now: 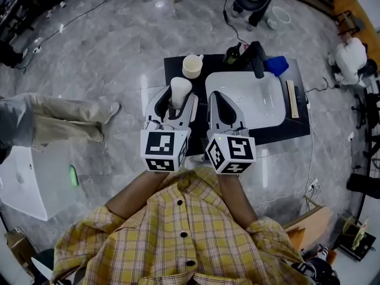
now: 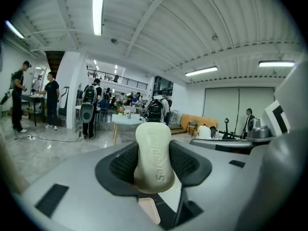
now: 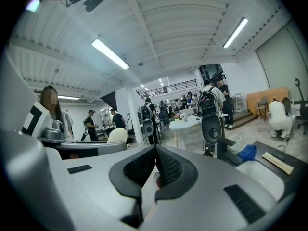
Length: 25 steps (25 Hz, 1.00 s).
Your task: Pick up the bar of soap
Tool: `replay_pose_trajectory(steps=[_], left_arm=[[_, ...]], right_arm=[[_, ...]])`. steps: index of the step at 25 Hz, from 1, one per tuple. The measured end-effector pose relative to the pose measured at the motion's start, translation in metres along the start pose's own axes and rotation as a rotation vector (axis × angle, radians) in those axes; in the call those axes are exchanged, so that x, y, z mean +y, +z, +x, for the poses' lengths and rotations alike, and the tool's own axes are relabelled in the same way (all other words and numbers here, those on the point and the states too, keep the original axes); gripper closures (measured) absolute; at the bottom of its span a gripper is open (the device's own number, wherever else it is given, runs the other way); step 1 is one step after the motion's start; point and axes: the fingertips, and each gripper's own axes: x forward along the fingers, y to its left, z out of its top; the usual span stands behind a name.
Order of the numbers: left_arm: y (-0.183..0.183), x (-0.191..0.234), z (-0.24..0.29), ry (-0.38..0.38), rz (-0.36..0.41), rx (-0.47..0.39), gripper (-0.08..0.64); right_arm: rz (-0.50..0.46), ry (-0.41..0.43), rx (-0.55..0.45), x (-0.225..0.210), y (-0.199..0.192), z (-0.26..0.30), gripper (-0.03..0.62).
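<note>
Bar of soap [image 2: 154, 153] held on end in my left gripper [image 1: 176, 107], jaws closed on its lower part, above the near left of the counter [image 1: 294, 132], beside the sink [image 1: 261, 100]. My right gripper [image 3: 155, 170] is closed on nothing. Risk, as I judge it: much of the bar stands clear of the pads, so a slick face or a tilt could let it pivot or slip out.

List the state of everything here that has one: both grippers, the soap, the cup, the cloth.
left gripper: shut on the bar of soap.
bar of soap: held on end between the left jaws.
right gripper: shut, nothing between the jaws.
cup: upright on the counter.
blue cloth: crumpled beside the faucet.
</note>
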Motion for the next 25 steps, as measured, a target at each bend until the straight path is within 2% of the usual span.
replay_pose_trajectory(steps=[9,18,25], left_arm=[[0.045,-0.003,-0.02,0.007,0.084,-0.174,0.359],[0.061,-0.006,-0.018,0.009,0.097,-0.211,0.359],[0.057,-0.005,-0.013,0.006,0.098,-0.205,0.359]], right_arm=[[-0.063,0.026,-0.072,0.015,0.036,-0.002,0.572],[-0.103,0.051,-0.104,0.023,0.055,-0.001,0.572],[-0.097,0.05,-0.099,0.019,0.051,0.003,0.572]])
